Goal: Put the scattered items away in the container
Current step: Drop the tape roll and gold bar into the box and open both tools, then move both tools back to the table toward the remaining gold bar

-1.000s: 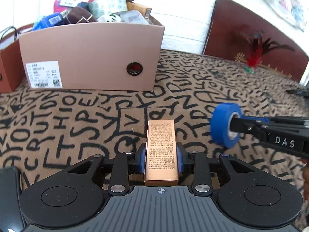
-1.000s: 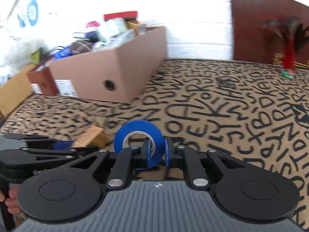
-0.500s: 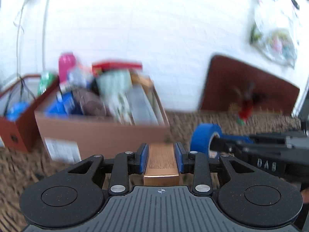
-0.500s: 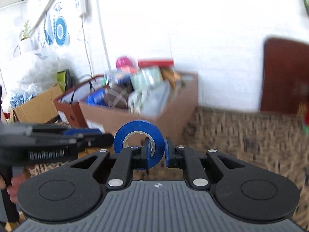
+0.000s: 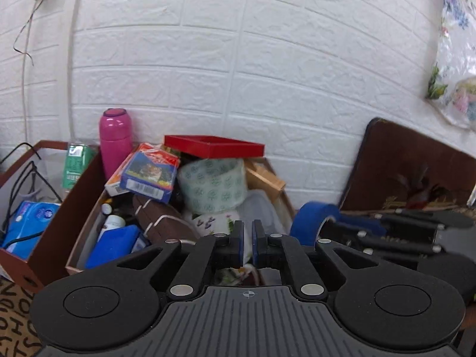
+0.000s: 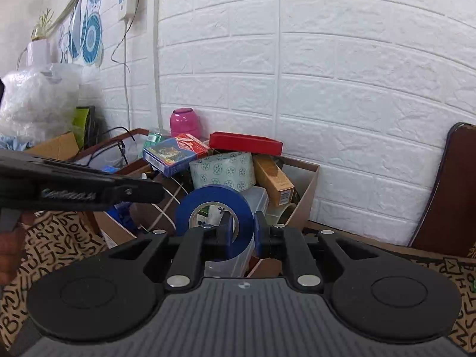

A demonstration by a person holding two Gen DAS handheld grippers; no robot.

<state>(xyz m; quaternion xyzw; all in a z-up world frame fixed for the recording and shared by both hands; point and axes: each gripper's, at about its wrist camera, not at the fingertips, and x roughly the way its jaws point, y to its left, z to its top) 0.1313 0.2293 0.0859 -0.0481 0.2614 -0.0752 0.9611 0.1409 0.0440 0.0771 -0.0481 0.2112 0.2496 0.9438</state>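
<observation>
Fingers (image 6: pixel 241 232) of my right gripper clench the blue tape roll (image 6: pixel 214 208) above the crammed brown cardboard box (image 6: pixel 309 178), left fingers (image 5: pixel 247 244) nearly closed and empty, so I should release low over a gap.

Hiding the lower half of the blue tape roll (image 6: pixel 214 205) behind the right gripper (image 6: pixel 241 232) fingers. Blocking the cardboard box (image 5: pixel 86 250) front wall beneath the left gripper (image 5: pixel 247 239) body. Blurring the gripper lettering left of the fingers, leaving it unreadable.
</observation>
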